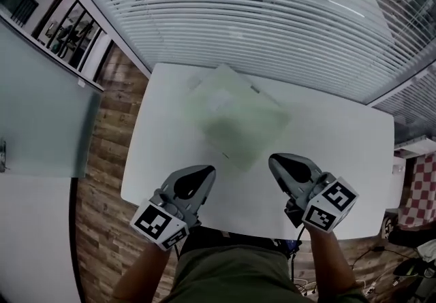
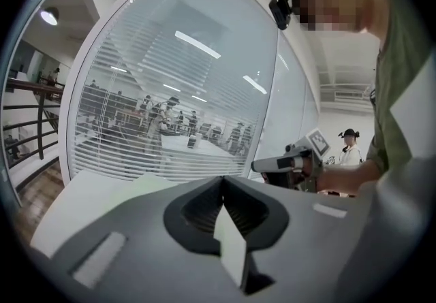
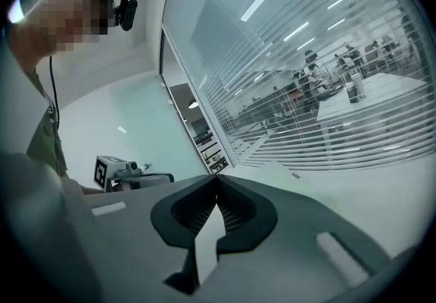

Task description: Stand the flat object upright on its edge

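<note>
One pale green flat object point(image 1: 238, 118) lies face-down-flat on the white table point(image 1: 340, 152), turned cornerwise across the table's middle, with one corner pointing toward the table's near edge. Nothing touches it. I have my left gripper point(image 1: 206, 171) and right gripper point(image 1: 274, 158) hovering over the table's near edge, one on either side of that near corner, each with its jaws pressed together on nothing. By my reading the task has not begun and this is the approach. The next move calls for spreading at least one pair of jaws, then catching an edge of the slab where it sits flush with the table. The other gripper will likely have to brace it as it tips up. The count: one flat object, one table, two grippers. Slatted window blinds point(image 1: 272, 16) run beyond the table's far edge.
</note>
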Tool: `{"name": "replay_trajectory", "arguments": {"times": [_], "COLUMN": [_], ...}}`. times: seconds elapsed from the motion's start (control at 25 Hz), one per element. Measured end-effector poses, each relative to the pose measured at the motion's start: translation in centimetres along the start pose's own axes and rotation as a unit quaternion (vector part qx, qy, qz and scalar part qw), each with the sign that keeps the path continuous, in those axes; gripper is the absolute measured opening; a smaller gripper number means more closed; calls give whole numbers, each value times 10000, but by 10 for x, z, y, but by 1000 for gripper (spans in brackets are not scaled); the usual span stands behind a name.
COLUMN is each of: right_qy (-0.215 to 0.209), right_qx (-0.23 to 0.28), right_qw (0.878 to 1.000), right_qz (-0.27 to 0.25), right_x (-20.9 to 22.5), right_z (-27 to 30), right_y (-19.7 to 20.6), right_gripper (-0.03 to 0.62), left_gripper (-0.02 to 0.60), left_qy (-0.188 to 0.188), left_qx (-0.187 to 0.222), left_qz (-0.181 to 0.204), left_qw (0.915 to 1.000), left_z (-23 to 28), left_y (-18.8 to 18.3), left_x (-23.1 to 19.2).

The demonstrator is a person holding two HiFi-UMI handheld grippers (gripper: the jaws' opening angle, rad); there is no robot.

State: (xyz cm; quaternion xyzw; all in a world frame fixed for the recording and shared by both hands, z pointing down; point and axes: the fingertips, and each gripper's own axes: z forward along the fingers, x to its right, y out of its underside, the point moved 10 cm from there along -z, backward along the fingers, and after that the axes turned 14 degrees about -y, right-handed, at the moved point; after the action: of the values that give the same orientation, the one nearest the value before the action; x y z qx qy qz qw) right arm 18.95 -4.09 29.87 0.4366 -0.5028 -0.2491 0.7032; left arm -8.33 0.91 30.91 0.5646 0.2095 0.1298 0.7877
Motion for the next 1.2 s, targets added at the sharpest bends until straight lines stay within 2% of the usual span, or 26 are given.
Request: {"name": "replay_trajectory", "arguments": {"times": [0.4, 0.76, 1.2], "right_qy": [-85, -181, -102], "right_qx": [-314, -719, -1143], "right_qw": [9994, 9971, 9932], "right_qz": [-121, -174, -178], "right_x": [43, 70, 100], "right_z": [12, 30, 44], "right_y": [-3, 1, 1], "right_gripper": [12, 15, 81], "left_gripper": [2, 32, 64], "left_qy": [-330, -308, -389], "left_qx": [-245, -411, -703], "left_qz": [-344, -743, -1090], "left_qw": [9986, 9959, 9908], "left_z": [16, 31, 51], "left_y": [23, 47, 73], "left_x": [-11, -24, -41]}}
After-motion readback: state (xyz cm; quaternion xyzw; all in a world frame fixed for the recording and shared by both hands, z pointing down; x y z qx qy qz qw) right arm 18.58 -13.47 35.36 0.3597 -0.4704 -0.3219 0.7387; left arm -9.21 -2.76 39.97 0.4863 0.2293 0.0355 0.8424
